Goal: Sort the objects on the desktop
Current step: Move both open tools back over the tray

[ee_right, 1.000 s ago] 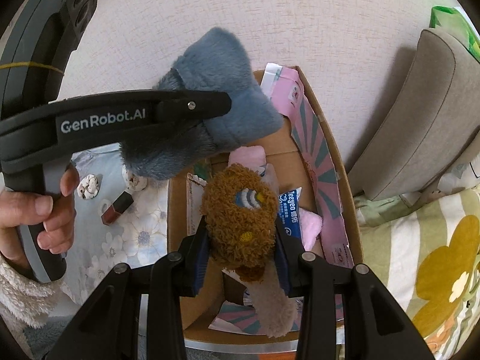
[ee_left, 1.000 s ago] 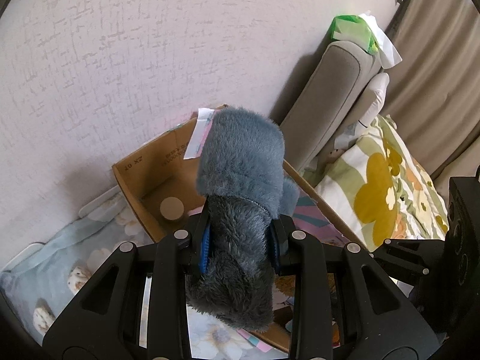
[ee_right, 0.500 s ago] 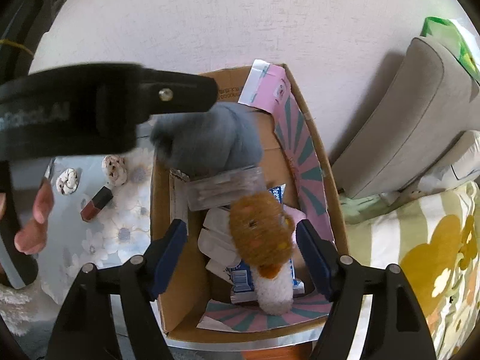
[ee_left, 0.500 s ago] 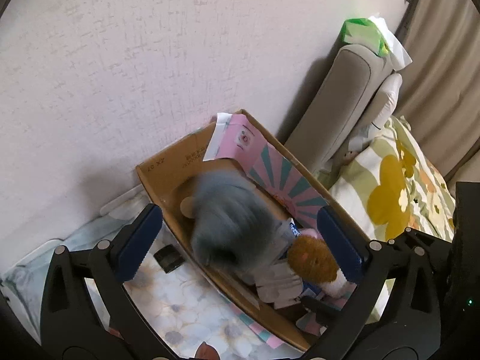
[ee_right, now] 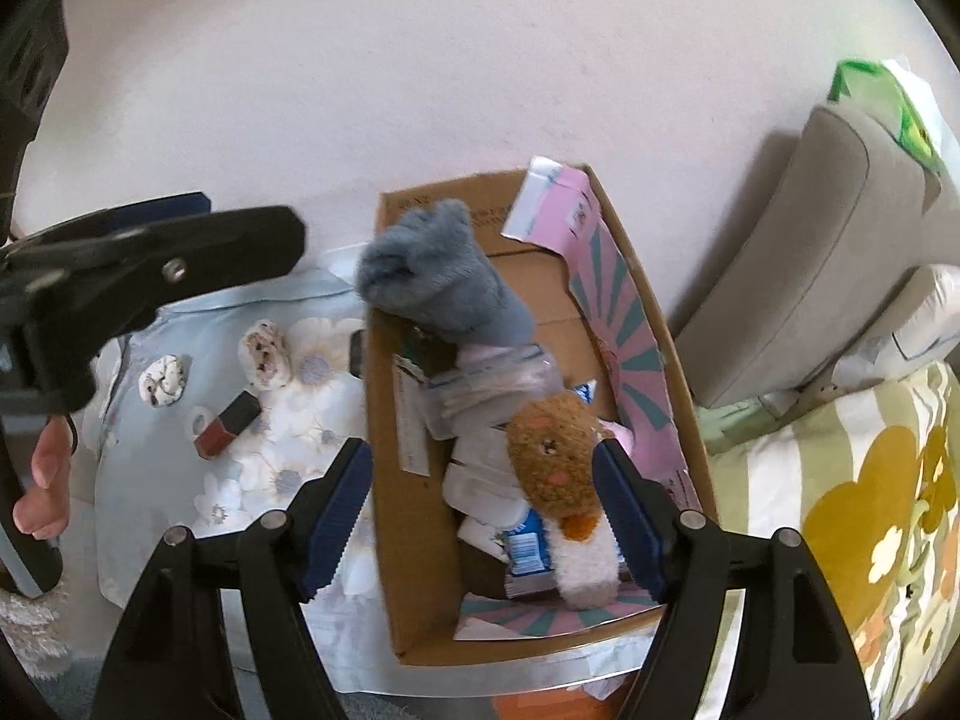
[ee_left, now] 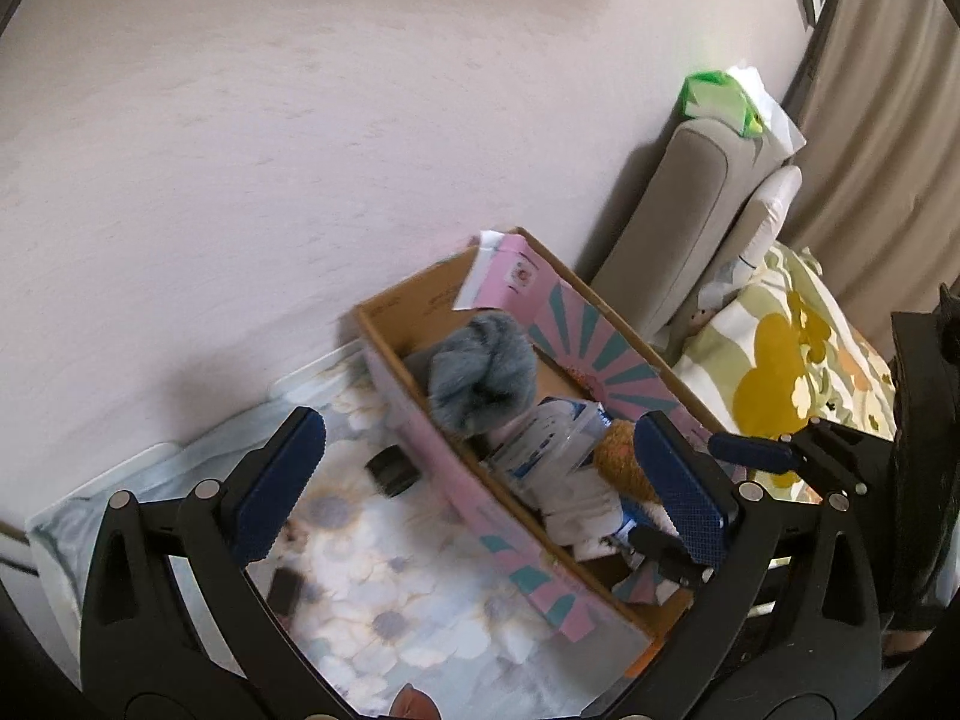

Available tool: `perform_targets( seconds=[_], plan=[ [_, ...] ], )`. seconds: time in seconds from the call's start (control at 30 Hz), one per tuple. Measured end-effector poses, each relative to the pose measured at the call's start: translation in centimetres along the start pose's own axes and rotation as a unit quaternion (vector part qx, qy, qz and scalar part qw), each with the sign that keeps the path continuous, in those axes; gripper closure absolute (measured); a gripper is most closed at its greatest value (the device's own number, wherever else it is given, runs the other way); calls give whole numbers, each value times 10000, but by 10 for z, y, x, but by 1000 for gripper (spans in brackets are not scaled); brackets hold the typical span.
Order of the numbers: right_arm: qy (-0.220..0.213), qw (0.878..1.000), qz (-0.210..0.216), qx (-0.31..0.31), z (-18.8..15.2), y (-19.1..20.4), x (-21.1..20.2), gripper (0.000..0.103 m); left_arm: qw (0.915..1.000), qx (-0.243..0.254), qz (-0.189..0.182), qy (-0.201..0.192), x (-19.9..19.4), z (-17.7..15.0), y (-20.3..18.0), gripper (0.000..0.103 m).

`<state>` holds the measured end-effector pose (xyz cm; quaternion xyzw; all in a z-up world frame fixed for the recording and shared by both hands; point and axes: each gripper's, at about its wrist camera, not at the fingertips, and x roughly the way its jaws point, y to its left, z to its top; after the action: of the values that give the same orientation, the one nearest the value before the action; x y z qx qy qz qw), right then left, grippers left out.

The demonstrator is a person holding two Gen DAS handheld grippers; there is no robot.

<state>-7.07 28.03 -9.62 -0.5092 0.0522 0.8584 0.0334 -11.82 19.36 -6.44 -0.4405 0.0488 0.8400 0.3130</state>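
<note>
An open cardboard box with pink striped flaps stands on the floral cloth against the wall. A grey plush lies at its far end, and a brown plush with a white tail rests on packets at the near end. My right gripper hovers open above the brown plush, pads apart from it. In the left wrist view my left gripper is wide open and empty above the box, with the grey plush below it. The left gripper's finger also shows at the left of the right wrist view.
On the cloth left of the box lie a red block, two white speckled lumps and a black round cap. A grey sofa arm and a floral cushion stand to the right. A hand holds the left gripper.
Both grippers opened and let go: the grey plush and the brown plush dropped into the box. Both grippers then pulled up and back from the box.
</note>
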Motion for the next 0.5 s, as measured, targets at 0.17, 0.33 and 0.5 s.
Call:
perform_targets(
  seconds=[0.17,0.33,0.5],
  plan=[
    [-94,9997,7,-207,1,22,-8,32,9997,-133,94,-179,-35,-15,21,1],
    [-233,9984,137,-498,1,51,-17,32,9980,-250,381,-435,-65,-33,44,1],
    [-280,9962,427,-707,2,78,-19,32,9956,-512,583,-533,-88,-52,71,1]
  ],
)
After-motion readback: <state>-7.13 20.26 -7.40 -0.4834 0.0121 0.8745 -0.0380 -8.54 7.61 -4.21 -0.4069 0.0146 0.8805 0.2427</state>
